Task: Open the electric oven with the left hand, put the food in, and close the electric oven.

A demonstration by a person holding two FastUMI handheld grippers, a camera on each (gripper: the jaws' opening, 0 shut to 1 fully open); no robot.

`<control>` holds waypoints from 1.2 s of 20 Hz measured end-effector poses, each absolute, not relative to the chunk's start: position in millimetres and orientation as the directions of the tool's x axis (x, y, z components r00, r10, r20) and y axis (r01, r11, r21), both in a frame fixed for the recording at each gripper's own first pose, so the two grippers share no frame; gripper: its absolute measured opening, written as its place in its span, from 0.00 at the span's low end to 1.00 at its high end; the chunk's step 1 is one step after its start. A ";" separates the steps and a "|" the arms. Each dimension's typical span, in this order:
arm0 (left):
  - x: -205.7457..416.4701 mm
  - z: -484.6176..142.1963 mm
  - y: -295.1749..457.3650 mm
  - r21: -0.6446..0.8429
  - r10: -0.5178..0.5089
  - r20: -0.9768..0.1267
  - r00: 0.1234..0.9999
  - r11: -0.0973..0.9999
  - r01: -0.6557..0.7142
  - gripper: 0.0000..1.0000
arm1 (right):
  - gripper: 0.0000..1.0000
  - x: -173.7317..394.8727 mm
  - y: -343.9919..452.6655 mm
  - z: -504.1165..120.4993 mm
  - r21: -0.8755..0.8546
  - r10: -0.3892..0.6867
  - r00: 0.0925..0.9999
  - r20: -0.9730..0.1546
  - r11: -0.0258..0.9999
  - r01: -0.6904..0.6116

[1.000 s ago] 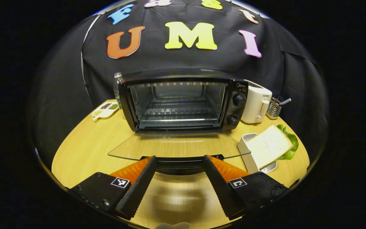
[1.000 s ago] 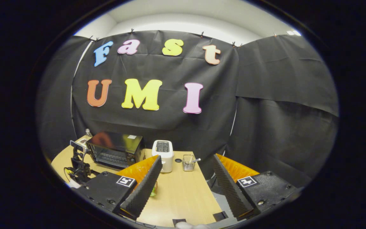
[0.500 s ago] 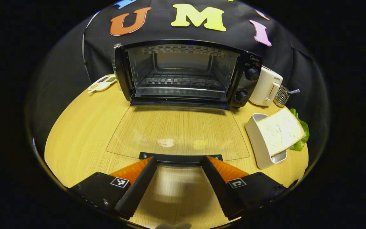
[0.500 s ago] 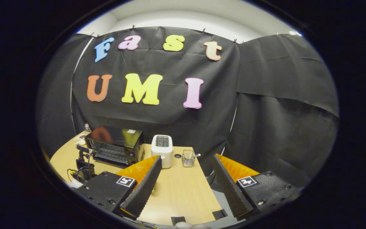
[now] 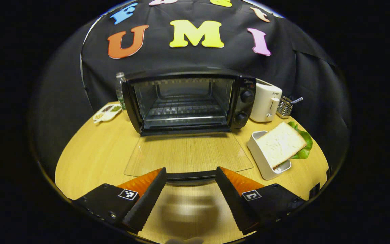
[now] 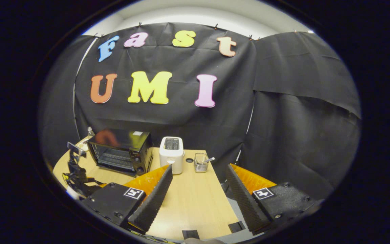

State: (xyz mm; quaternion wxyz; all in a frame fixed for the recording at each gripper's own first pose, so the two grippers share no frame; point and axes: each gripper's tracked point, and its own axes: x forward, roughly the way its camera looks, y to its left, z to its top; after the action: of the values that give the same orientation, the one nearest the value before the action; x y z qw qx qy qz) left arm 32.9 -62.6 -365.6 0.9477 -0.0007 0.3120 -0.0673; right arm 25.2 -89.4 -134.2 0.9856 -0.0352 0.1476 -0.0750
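The black electric oven point(image 5: 185, 101) stands open, its wire rack bare. Its glass door point(image 5: 188, 154) lies flat toward me. The door's dark handle point(image 5: 190, 177) sits low between the spread fingers of my left gripper point(image 5: 191, 169), which is open and presses on nothing. A slice of white bread point(image 5: 279, 144) leans in a white holder point(image 5: 261, 159) right of the door, with green lettuce point(image 5: 303, 144) behind it. My right gripper point(image 6: 199, 167) is open with nothing in it, high over the table's right end, far from the oven point(image 6: 120, 152). The left gripper point(image 6: 76, 169) shows at the far left there.
A white toaster point(image 5: 265, 101) and a wire utensil cup point(image 5: 284, 106) stand right of the oven. A small divided dish point(image 5: 106, 113) and a bottle point(image 5: 120, 89) are at its left. The wooden table point(image 5: 90, 159) ends in a curved front edge.
The left gripper view dipped over the flat door, then levelled and drew back a little; the door stays down. The right gripper drifted slightly, bringing more of the table into view.
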 end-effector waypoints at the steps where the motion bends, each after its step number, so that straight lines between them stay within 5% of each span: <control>1: 29.1 -348.5 -59.7 -0.039 -0.136 -0.557 0.819 0.990 0.138 0.96 | 1.00 28.4 -86.6 -142.4 -0.089 -0.149 0.941 -0.302 0.988 0.128; 13: -16.1 -153.0 13.5 0.002 -0.071 -0.232 0.970 0.997 0.074 0.96 | 0.96 65.2 -15.5 -283.5 0.026 0.111 0.840 -0.531 0.993 -0.115; 24: -24.5 -117.4 3.4 0.065 0.085 -0.249 0.965 0.995 -0.071 0.96 | 0.97 163.4 17.8 -379.9 0.289 0.388 0.662 -0.642 0.922 -0.259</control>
State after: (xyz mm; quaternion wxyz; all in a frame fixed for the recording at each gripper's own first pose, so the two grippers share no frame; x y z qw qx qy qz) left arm -24.5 3.4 -117.4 0.9908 0.0276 0.1265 0.0394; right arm 163.4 17.8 -379.9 0.9074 0.0865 0.3708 0.1782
